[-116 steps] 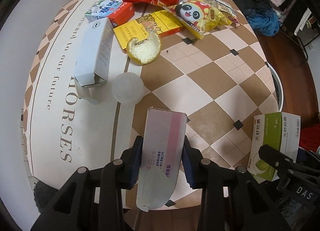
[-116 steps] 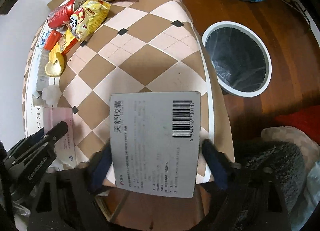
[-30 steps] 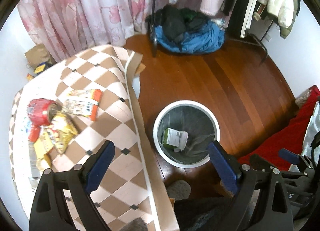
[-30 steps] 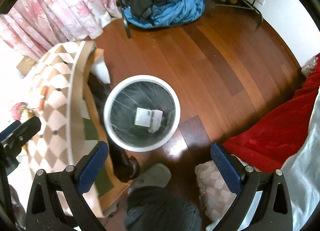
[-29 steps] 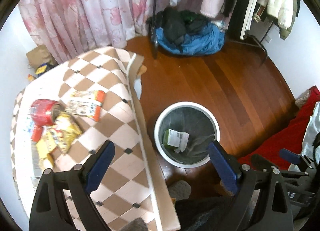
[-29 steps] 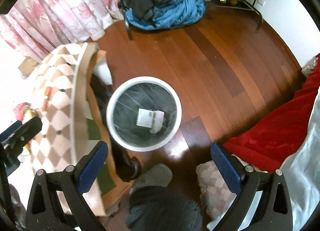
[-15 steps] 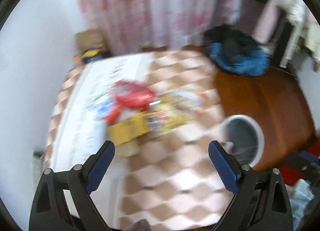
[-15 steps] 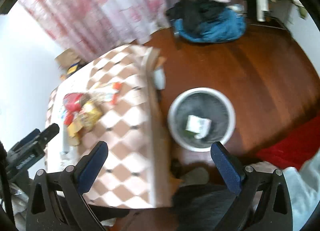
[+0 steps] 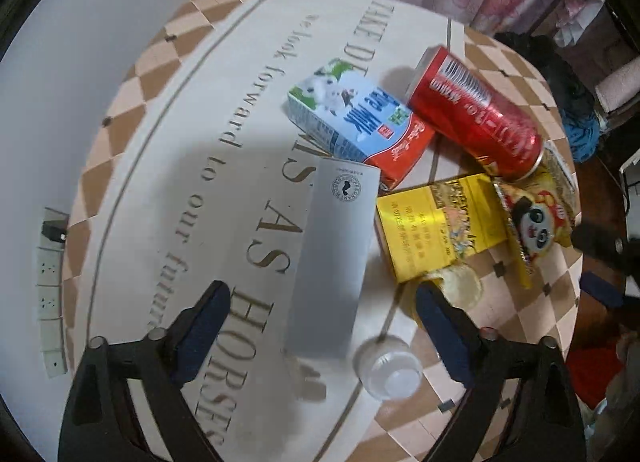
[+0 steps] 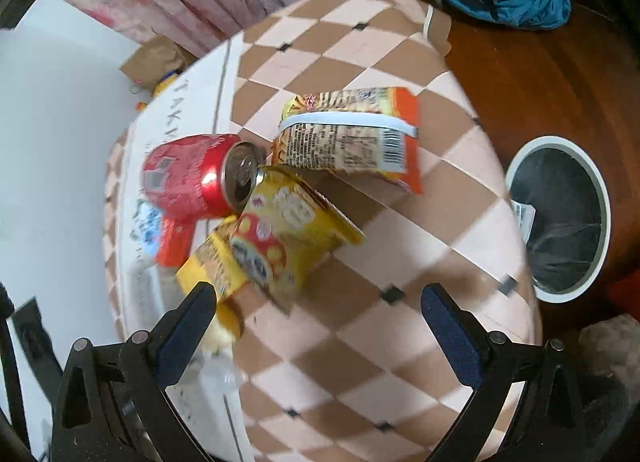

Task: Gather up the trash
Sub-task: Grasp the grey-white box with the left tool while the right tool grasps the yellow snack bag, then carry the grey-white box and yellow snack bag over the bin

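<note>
Big serif lettering runs across the white band of the tablecloth [image 9: 168, 166]: "TAKE" up top, then "we look forward to our futur…" in smaller script, with "AS" and "HORSES" in capitals lower down. From the right wrist view only "TAK" shows. The grey box [image 9: 334, 258] carries a round seal, too small to read. Print on the red can [image 9: 476, 118], milk carton [image 9: 352, 118] and yellow box [image 9: 436, 230] is illegible.

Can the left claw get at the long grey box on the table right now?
Probably yes: the left claw is empty, jaws closing, with the grey box lying flat, uncovered, between its fingers.
</note>
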A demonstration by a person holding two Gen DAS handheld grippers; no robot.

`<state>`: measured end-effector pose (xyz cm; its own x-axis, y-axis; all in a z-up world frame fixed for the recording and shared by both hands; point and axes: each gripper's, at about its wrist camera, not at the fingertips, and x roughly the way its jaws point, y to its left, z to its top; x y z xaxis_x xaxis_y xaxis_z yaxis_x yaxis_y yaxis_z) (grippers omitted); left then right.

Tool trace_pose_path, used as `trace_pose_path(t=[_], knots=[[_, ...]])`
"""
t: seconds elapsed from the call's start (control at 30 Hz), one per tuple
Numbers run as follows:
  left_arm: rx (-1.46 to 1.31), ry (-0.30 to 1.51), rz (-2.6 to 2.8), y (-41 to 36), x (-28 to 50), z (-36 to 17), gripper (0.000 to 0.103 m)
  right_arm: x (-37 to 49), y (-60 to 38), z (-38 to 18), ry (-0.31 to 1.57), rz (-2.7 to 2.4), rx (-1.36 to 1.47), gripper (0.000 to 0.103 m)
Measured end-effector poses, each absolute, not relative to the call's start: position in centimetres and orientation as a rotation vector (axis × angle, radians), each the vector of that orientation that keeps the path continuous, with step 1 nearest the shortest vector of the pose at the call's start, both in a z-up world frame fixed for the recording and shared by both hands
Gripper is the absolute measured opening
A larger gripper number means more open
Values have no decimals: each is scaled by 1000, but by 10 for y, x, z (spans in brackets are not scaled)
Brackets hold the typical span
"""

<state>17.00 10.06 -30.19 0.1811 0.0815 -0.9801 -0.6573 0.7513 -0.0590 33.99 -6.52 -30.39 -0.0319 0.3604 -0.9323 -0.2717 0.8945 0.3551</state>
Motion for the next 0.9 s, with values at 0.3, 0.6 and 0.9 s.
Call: trace_pose_path(t=[0.3, 0.6, 0.9], knots=[[-567, 1281, 551, 110, 166, -317, 33, 352, -42, -336, 1599, 508, 228, 68], [-493, 1234, 614, 117, 138, -287, 31, 337, -56, -313, 1503, 572, 179, 48], [-425, 1135, 610, 85, 134, -231, 31, 315, -97, -265, 1412, 666, 136, 47]])
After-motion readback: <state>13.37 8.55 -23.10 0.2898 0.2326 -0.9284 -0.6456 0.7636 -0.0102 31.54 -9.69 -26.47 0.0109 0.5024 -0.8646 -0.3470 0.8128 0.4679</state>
